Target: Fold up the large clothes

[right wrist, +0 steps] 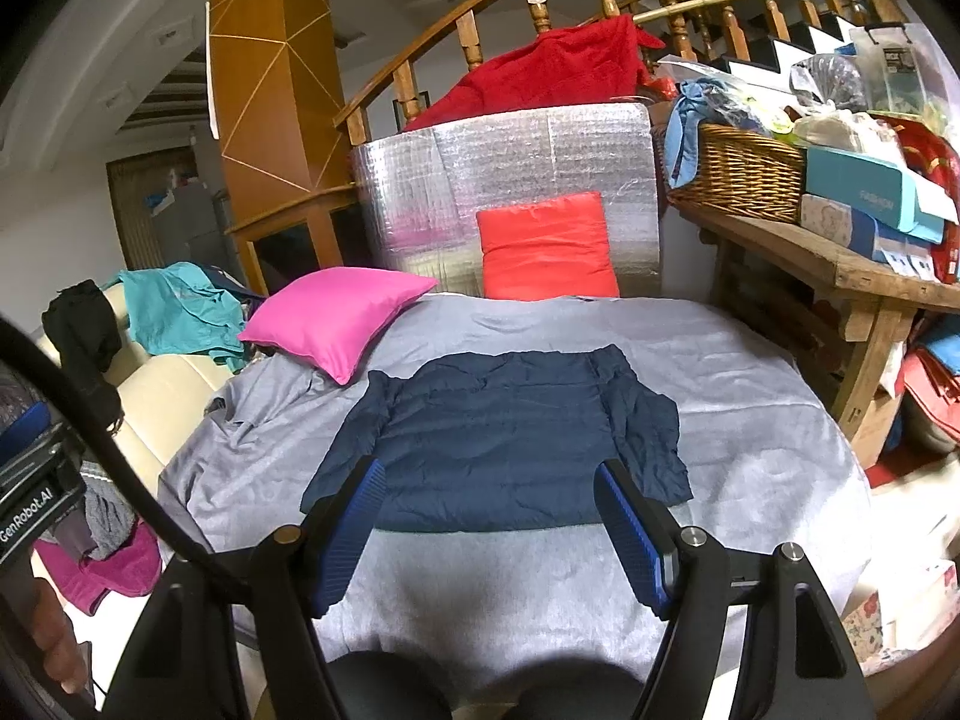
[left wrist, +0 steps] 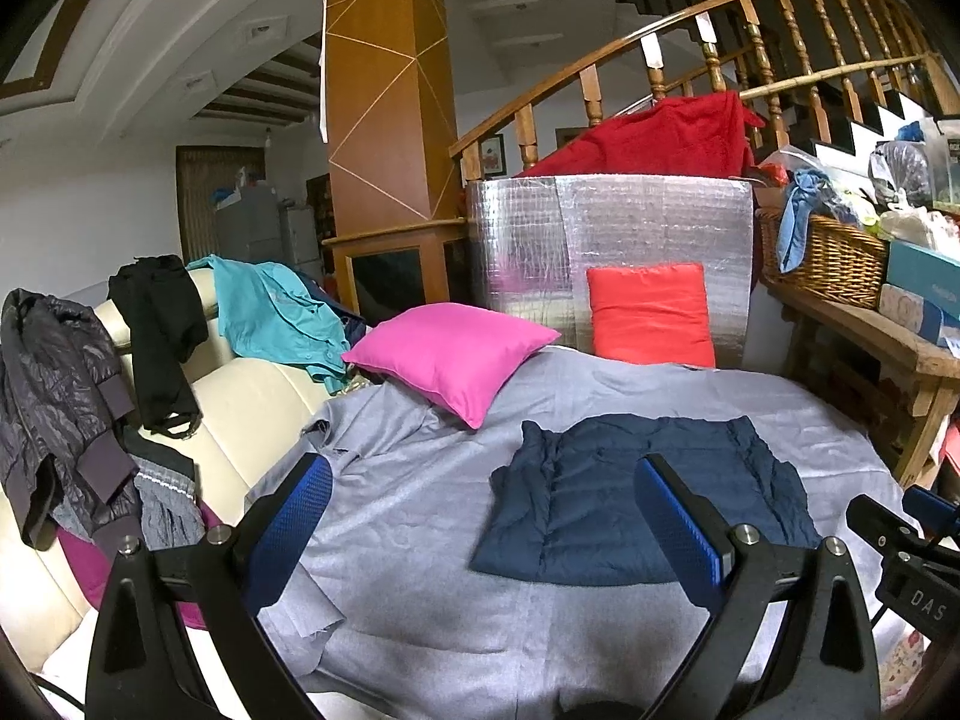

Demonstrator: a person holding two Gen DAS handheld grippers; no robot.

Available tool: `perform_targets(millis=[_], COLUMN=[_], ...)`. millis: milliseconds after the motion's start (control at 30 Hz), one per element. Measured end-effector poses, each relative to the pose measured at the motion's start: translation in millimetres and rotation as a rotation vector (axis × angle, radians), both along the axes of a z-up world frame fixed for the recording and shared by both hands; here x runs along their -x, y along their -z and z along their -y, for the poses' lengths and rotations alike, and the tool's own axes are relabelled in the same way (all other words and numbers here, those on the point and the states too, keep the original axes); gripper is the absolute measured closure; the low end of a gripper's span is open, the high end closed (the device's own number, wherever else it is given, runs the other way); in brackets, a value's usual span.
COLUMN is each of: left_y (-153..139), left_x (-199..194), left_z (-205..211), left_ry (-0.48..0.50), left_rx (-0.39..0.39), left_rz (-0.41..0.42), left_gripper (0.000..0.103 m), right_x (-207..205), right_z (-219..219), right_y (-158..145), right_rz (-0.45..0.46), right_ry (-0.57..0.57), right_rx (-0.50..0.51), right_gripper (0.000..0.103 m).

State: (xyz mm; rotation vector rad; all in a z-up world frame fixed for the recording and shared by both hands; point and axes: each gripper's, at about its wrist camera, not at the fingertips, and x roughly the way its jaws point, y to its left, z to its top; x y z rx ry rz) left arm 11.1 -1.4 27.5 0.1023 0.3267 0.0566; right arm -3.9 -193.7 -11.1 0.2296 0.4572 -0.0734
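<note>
A dark navy quilted jacket [left wrist: 606, 498] lies folded flat on the grey sheet [left wrist: 420, 516] that covers the table; it also shows in the right wrist view [right wrist: 498, 438], with one sleeve folded in on the right. My left gripper [left wrist: 480, 516] is open and empty, held above the sheet, just left of and in front of the jacket. My right gripper [right wrist: 489, 516] is open and empty, hovering over the jacket's near edge. The right gripper's body shows at the right edge of the left wrist view [left wrist: 906, 558].
A pink pillow [left wrist: 450, 354] and a red cushion [left wrist: 651, 315] lie at the far end against a silver foil panel [left wrist: 612, 228]. A cream sofa [left wrist: 240, 402] with several draped clothes stands left. A wooden bench [right wrist: 840, 264] with a wicker basket [right wrist: 732, 174] and boxes stands right.
</note>
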Motion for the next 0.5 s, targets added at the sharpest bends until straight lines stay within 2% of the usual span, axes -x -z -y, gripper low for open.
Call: perform_targets(millis=[233,500], left_y=[7,11], left_x=[-20,-52], left_z=[11,8], left_ry=[0.019,0.022], left_rx=[-0.029,-0.001], left_rz=[-0.028,-0.022], left_gripper=[0.003,0.003], right_x=[-20,-55], right_z=[5,13], right_y=[4,6], right_rz=[-0.022,-0.044], right_ry=[-0.001,-0.002], right_rx=[-0.018,-0.017], right_gripper=[0.027,0.027])
